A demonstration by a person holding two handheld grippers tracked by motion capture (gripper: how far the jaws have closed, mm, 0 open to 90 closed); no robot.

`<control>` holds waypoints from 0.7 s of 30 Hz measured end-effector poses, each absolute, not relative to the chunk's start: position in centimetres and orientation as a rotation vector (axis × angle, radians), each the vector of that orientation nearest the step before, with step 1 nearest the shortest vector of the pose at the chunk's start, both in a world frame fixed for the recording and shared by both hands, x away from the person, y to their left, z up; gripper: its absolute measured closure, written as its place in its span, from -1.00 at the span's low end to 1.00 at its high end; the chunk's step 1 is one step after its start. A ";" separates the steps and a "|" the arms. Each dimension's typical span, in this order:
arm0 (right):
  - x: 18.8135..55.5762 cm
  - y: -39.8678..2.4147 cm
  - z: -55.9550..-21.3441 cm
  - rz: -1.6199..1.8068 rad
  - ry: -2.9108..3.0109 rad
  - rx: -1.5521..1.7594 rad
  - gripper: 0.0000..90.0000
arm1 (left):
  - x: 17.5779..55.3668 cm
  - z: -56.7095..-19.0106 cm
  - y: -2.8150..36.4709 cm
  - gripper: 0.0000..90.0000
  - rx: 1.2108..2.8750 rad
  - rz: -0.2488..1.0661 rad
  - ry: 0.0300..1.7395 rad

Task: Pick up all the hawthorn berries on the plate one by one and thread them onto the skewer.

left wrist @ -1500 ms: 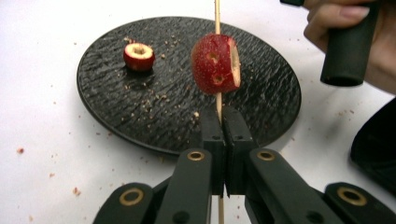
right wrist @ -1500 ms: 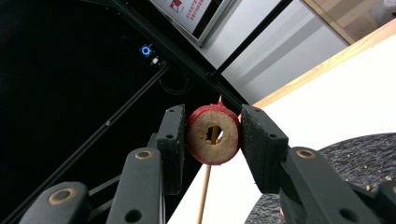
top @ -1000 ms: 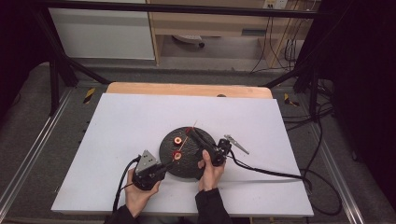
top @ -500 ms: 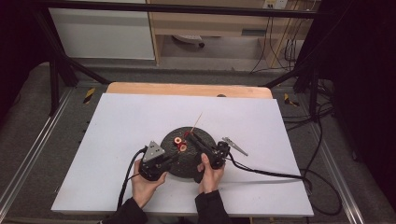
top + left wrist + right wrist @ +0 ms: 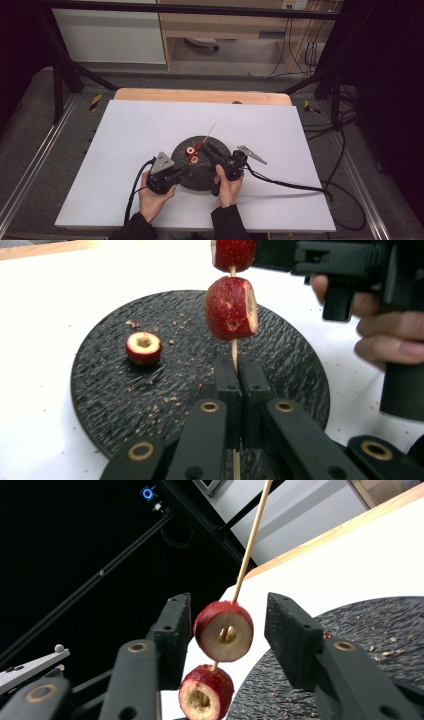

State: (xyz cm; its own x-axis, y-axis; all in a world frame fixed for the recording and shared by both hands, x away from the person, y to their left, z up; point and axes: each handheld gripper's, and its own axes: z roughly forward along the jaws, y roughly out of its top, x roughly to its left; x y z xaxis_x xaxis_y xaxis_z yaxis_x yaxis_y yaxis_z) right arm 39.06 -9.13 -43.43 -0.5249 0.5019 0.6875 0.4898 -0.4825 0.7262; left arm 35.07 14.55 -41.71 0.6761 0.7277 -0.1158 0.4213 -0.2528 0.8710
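Left gripper view shows the left gripper (image 5: 235,371) clamped on the skewer (image 5: 233,347), a second fruit piece (image 5: 231,308) newly threaded, so skewering advances; the right gripper (image 5: 227,630) stands open around the upper fruit piece (image 5: 223,631), with one loose fruit piece (image 5: 143,347) left on the plate (image 5: 115,390).

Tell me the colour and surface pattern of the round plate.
The plate is black with a rippled, slate-like texture, dusted with brown crumbs. It shows best in the left gripper view.

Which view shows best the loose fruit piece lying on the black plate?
The left gripper view: the loose fruit piece lies unobstructed on the plate, its cored hole visible. In the high view it is perhaps a tiny red spot.
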 end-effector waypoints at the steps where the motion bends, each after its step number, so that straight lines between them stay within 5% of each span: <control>1: 39.0 -9.2 -43.2 2.216 1.606 1.523 0.06 | 35.0 -41.7 14.8 0.97 1.889 0.385 0.903; 14: 39.5 -10.5 -42.3 1.901 1.953 1.388 -0.74 | 34.3 -42.0 19.3 0.97 1.912 0.396 0.930; 21: 39.7 -11.2 -42.0 1.733 2.108 1.333 -0.89 | 33.6 -42.3 21.8 0.97 1.930 0.400 0.943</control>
